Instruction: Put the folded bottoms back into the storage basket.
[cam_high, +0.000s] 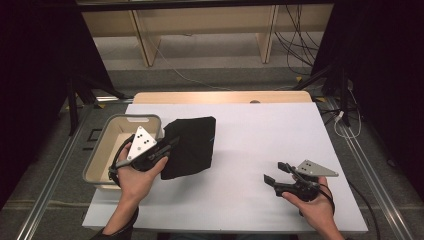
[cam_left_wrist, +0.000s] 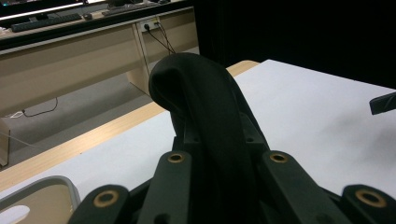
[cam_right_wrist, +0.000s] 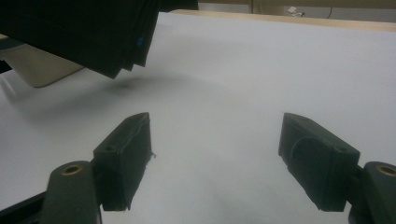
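Near right, the right gripper (cam_high: 276, 171) rests over the white table (cam_high: 260, 135), jaws wide and holding nothing. Near left, the left gripper (cam_high: 167, 148) is clamped on a folded black cloth (cam_high: 192, 145), lifted just right of the beige bin (cam_high: 100, 160).

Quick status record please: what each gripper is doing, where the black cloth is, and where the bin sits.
left gripper: shut on the cloth, beside the bin
cloth: black, folded, gripped at its left edge; right gripper view shows its layered edge lifted off the table
right gripper: open, nothing between the jaws, over bare table right of the cloth
bin: beige, at the table's left edge; nothing seen inside
table: white top, wooden strip along the far edge
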